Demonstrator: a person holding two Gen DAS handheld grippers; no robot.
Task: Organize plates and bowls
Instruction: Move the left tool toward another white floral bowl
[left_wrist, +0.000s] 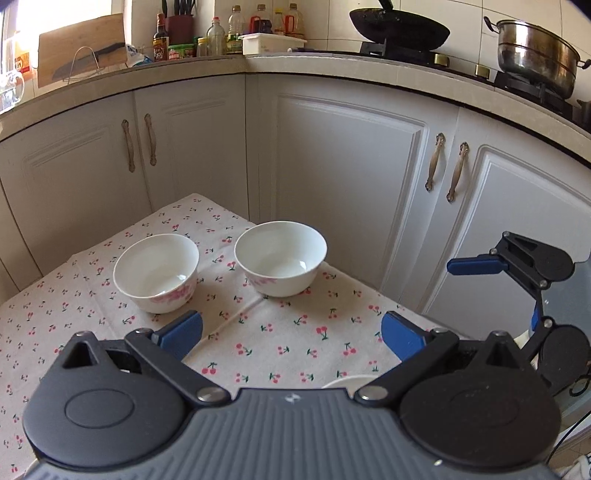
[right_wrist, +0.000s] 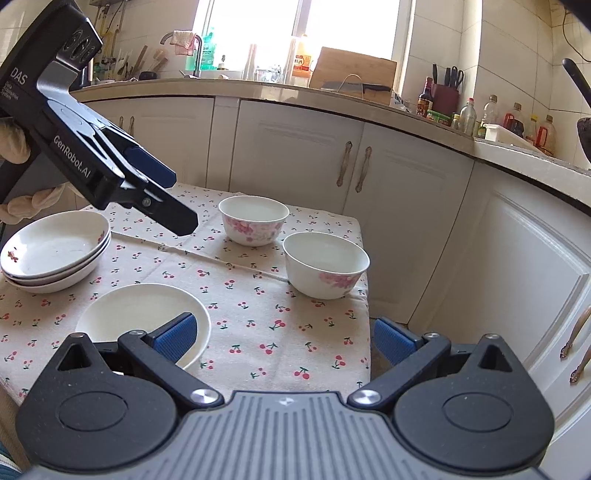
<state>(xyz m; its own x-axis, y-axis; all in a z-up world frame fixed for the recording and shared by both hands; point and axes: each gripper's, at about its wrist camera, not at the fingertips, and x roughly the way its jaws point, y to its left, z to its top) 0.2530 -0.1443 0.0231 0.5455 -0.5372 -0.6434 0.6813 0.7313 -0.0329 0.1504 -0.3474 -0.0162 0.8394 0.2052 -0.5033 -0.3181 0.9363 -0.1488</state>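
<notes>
1. Right, we hang over the cherry-print tablecloth (right_wrist: 258, 295) with both grippers empty: the left gripper (left_wrist: 291, 334) has its jaws spread wide, and the right gripper (right_wrist: 282, 338) is spread just as wide, nothing between the pads.
2. Plates look part-sorted, we'd judge: a stack of shallow plates (right_wrist: 55, 251) sits at the table's left, and a single plate (right_wrist: 144, 314) lies apart from it, just under our right gripper's left finger.
3. Two floral bowls stand apart, unstacked: the far bowl (right_wrist: 253, 220) and the near bowl (right_wrist: 325, 269), the latter close to the table's right edge.
4. Next move, likely: lift the single plate onto the stack, or nest one bowl in the other. Either calls for a rim grip and a level carry.
5. Only the right wrist view shows the plates and the left tool from outside; the left wrist view gives just the bowls, far bowl (left_wrist: 156, 272) and near bowl (left_wrist: 280, 257).
</notes>
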